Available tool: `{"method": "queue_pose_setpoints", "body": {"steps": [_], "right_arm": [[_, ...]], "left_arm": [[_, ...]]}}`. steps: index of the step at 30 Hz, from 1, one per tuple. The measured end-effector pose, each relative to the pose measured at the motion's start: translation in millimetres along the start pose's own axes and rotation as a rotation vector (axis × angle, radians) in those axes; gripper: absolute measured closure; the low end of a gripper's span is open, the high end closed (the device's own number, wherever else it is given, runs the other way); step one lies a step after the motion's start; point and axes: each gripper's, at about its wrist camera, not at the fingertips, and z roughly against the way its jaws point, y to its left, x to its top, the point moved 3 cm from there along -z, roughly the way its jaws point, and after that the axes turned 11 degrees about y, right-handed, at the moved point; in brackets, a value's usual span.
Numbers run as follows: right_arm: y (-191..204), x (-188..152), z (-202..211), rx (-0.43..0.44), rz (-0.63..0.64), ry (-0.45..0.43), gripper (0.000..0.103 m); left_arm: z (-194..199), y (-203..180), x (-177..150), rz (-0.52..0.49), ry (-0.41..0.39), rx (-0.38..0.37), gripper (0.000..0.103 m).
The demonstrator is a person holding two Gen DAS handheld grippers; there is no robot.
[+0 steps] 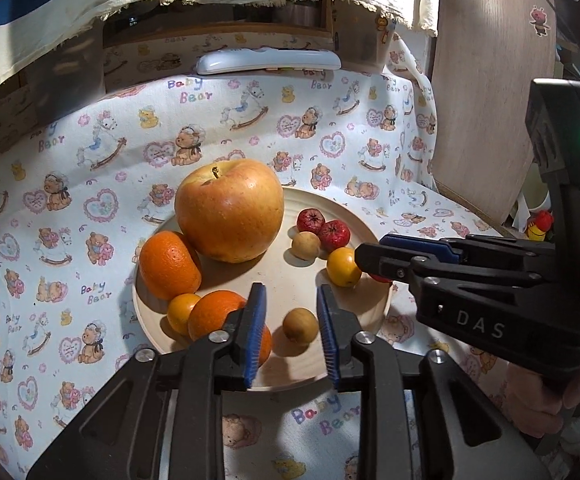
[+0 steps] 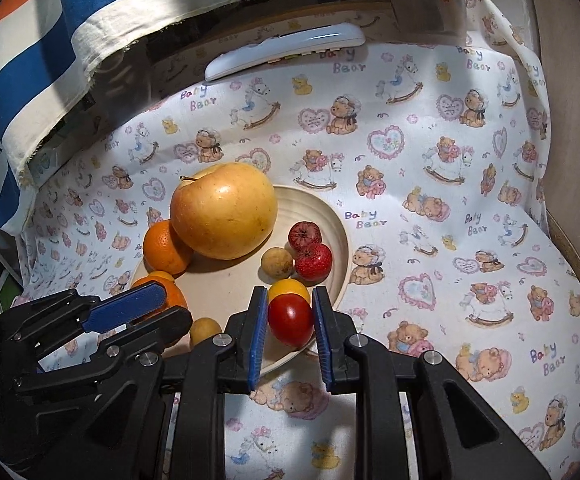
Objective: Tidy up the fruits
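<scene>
Your plate (image 2: 340, 240) sits on the bear-print cloth (image 2: 450, 200), the big apple (image 2: 223, 210) crowding its far side, oranges (image 1: 169, 266) left of it. Your right gripper (image 2: 290, 334) pinches a red tomato (image 2: 290, 320) over the plate's near rim. Your left gripper (image 1: 292, 332) hangs spread beside a small brown fruit (image 1: 300, 326).
</scene>
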Motion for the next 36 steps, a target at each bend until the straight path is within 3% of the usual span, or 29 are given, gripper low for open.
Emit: {"method": "queue_pose_setpoints", "body": {"steps": [11,14,18,23,28,30,32,34,36], "right_arm": [[-4,1,1,0.009,-0.033,-0.004,0.079],[-7,1,9,0.013,-0.071,-0.042,0.079],[-8,3,25,0.003,-0.077,-0.101,0.079],[1,5,49,-0.047,-0.03,-0.194,0.078],[19,0,82,-0.079,0.02,-0.333,0.054],[27,-3,93,-0.111,0.044,-0.387,0.052],[34,-6,101,-0.132,0.068,-0.424,0.051],[40,-9,104,-0.138,0.087,-0.442,0.048],[44,-11,104,-0.132,0.095,-0.447,0.037]], "left_arm": [[11,3,1,0.012,-0.068,0.058,0.036],[12,10,1,0.036,-0.072,0.07,0.025],[23,21,3,0.079,-0.105,0.077,0.023],[60,30,0,0.096,-0.223,0.119,0.023],[115,35,-20,0.079,-0.419,0.2,0.011],[133,34,-30,0.067,-0.501,0.249,0.002],[149,34,-40,0.061,-0.571,0.29,0.001],[159,34,-45,0.061,-0.599,0.306,0.001],[165,35,-49,0.067,-0.614,0.308,0.001]]}}
